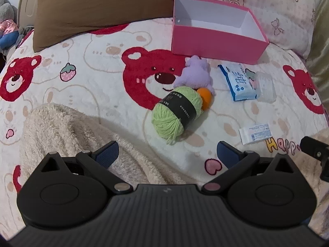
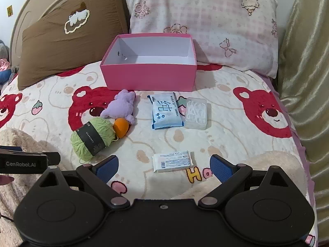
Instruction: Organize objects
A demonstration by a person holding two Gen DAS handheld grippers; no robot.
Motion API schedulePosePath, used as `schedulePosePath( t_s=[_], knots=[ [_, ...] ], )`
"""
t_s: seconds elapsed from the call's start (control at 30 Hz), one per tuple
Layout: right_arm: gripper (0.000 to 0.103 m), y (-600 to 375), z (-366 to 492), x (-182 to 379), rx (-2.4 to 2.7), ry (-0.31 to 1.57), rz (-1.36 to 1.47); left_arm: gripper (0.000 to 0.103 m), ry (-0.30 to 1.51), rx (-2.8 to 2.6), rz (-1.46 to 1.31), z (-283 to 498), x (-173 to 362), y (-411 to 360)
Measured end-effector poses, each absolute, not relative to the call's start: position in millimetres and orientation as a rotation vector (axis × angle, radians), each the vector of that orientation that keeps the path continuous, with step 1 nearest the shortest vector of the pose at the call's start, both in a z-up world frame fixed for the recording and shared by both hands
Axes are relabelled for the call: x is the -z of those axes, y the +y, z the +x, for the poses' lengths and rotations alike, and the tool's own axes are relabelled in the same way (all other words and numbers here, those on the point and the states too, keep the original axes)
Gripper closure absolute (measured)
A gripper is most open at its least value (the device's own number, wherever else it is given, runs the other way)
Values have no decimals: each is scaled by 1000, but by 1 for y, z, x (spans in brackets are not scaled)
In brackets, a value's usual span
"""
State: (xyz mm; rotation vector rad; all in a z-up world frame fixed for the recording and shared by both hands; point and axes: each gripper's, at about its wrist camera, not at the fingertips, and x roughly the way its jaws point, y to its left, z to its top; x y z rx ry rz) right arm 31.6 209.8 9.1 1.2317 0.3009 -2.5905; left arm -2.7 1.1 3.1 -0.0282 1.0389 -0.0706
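**Setting.** A bed (image 2: 226,111) under a fleece blanket printed with red bears; a brown pillow (image 2: 67,41) and a pink checked pillow (image 2: 205,20) lean at the headboard. A cream fleece throw (image 1: 67,135) lies bunched at the near edge.

**Receptacle.** Pink box (image 2: 149,76), lid off, white inside, with nothing visible in it. It stands at the pillow end, its open top facing up, and is probably meant to take the loose items.

**Loose items, all on the blanket in front of the box:**
- Purple plush toy (image 2: 121,108), just beside the box's near wall.
- Green yarn ball (image 2: 92,138) with a dark paper band, touching an orange ball (image 2: 121,129), which in turn rests against the plush. These three form one cluster.
- Blue-and-white wipes packet (image 2: 165,111), flat, label up.
- Clear plastic case (image 2: 196,113) holding small white pieces, touching or just beside the packet's right edge.
- Small white labelled packet (image 2: 172,161), apart from the rest, nearest the right tool.

**Tools.**
- Left hand-held gripper (image 1: 166,154): jaws spread wide, nothing between them, hovering above the blanket and tilted downward toward the yarn ball.
- Right hand-held gripper (image 2: 162,166): jaws likewise spread and empty, angled down, with the small white packet lying just ahead between its blue pads.

**Status.** No item is boxed yet; sorting appears to be at its start. Each tool seems lined up on its nearest item.
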Motion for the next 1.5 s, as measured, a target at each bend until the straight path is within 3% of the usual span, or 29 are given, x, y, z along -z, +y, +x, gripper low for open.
schedulePosePath(
  t_s=[1.5],
  knots=[
    [5,214,33,-5,2660,235,1291,0,996,60,62,-12,-7,-14]
  ],
)
